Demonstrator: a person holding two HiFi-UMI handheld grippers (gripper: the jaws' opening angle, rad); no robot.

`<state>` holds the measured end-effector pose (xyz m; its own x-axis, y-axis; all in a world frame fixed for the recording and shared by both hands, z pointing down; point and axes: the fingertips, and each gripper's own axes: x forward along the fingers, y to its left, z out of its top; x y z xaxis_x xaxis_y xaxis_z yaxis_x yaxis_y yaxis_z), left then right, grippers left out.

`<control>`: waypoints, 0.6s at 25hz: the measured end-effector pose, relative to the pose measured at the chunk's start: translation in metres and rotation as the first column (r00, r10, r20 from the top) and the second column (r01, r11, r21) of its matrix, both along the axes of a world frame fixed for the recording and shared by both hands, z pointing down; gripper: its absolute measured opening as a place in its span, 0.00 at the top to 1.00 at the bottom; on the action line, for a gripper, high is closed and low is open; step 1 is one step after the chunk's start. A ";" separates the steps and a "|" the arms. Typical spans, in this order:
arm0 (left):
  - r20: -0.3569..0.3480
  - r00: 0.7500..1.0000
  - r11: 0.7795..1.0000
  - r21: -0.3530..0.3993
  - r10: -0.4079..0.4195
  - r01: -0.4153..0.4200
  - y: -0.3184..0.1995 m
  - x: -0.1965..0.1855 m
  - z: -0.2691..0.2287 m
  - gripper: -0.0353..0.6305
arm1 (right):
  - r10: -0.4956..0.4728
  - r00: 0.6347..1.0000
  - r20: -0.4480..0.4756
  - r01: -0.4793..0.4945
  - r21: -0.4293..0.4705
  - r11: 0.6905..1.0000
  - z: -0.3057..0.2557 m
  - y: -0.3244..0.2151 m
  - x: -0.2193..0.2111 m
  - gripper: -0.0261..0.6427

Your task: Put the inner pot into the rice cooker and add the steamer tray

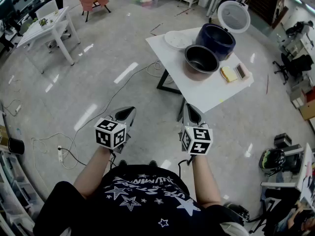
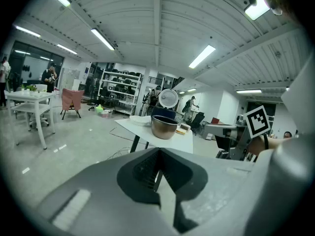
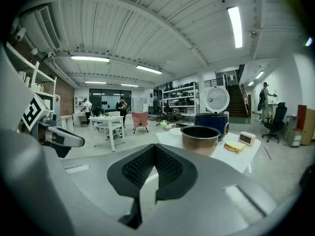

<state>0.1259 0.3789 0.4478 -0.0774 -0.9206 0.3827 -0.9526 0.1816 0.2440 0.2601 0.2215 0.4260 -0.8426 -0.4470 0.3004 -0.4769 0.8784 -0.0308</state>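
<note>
A large workroom with a polished grey floor (image 1: 98, 68) is seen, and loose cables (image 1: 64, 154) lie on it near the person's feet. Nearest the body, the left gripper (image 1: 130, 110) and the right gripper (image 1: 188, 107) are held side by side in the air, well apart from everything else. The fingers of each are pressed together at their tips and nothing is held between them.

Further ahead stands a white table (image 1: 206, 95), not yet reached. On its near part the inner pot (image 1: 201, 60) is set upright and empty, with a yellow block (image 1: 228, 73) and a small clock (image 1: 241, 71) just beside it. Behind the pot, touching it or nearly so, the dark blue rice cooker (image 1: 216, 37) is found with its lid (image 1: 234, 16) raised. To the cooker's left lies a shallow white dish (image 1: 177, 39), which is taken to be the steamer tray.

No step of the task is judged to have been done: the pot is outside the cooker and the tray is untouched. The table must first be approached, the pot lowered into the cooker, and the tray added on top.
</note>
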 end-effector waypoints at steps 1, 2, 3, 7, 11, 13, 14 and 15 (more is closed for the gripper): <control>0.013 1.000 1.000 -0.001 0.006 -0.006 -0.002 0.002 -0.001 0.94 | -0.001 1.000 -0.002 0.001 -0.003 1.000 0.002 0.000 0.001 0.92; 0.025 1.000 1.000 -0.002 0.011 -0.011 -0.003 0.004 -0.001 0.95 | -0.002 1.000 -0.004 0.002 -0.005 1.000 0.003 0.000 0.003 0.92; 0.036 0.999 1.000 -0.003 0.015 -0.014 -0.004 0.006 -0.001 0.95 | -0.002 1.000 -0.006 0.002 -0.006 1.000 0.004 -0.001 0.004 0.92; 0.038 0.999 1.000 -0.004 0.014 -0.014 -0.004 0.009 -0.002 0.95 | 0.007 1.000 -0.001 -0.007 -0.006 1.000 0.004 -0.002 0.009 0.92; 0.043 0.999 1.000 -0.009 0.007 -0.006 -0.008 0.015 -0.002 0.95 | 0.014 1.000 0.007 -0.014 -0.017 1.000 0.005 -0.007 0.018 0.92; 0.040 0.999 1.000 -0.018 0.002 -0.002 -0.010 0.022 0.002 0.95 | 0.012 1.000 0.007 -0.012 -0.032 0.999 0.011 -0.009 0.024 0.92; 0.034 0.999 1.000 -0.027 0.000 0.001 -0.011 0.026 0.007 0.95 | 0.011 1.000 0.007 -0.010 -0.040 0.999 0.015 -0.009 0.027 0.92; 0.027 1.000 0.999 -0.038 -0.001 0.002 -0.011 0.030 0.012 0.95 | 0.009 1.000 0.008 -0.008 -0.046 0.999 0.019 -0.010 0.029 0.92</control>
